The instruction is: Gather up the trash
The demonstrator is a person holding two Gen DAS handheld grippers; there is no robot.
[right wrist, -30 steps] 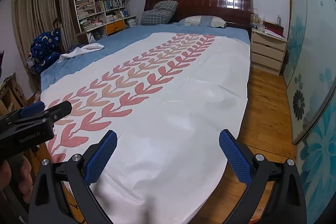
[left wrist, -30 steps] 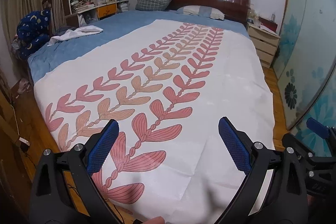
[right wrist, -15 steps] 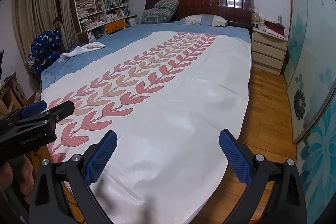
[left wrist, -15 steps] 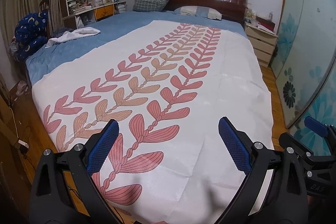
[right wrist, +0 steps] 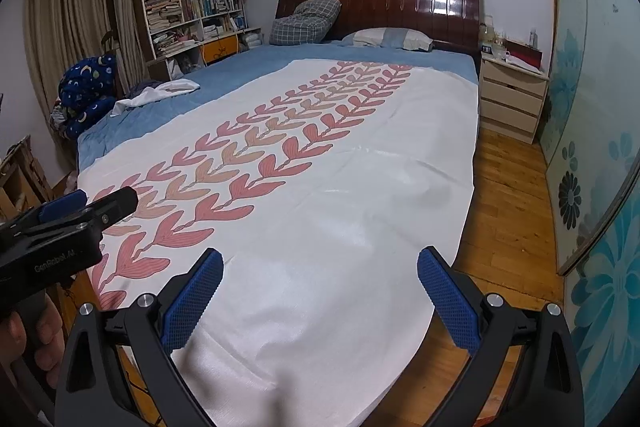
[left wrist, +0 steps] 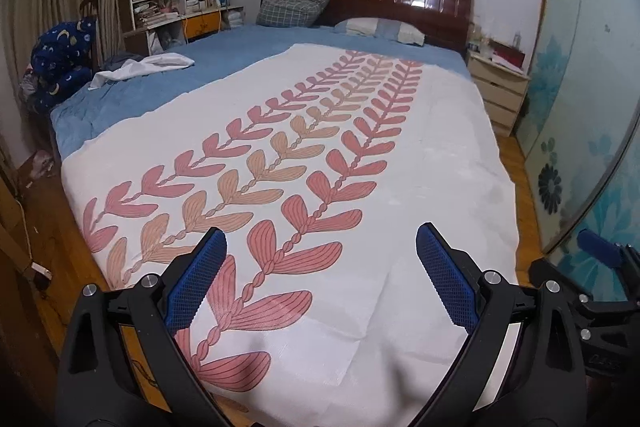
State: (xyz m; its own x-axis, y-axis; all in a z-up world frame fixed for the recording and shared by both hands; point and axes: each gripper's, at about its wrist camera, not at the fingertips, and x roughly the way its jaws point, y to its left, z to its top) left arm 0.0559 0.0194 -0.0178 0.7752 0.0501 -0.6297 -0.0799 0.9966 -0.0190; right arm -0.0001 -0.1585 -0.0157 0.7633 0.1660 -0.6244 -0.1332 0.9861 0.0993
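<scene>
At the foot of the bed, the left gripper and right gripper are hanging released, having crept slightly forward; toward 12 o'clock, no trash is showing, so searching is continuing.

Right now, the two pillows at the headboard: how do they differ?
The checked pillow is dark grey plaid, while the striped pillow is pale with a blue band. The checked pillow leans propped against the headboard; the striped pillow lies flat. The checked pillow sits nearer the bookshelf, the striped pillow nearer the nightstand. Both rest on the blue sheet.
</scene>
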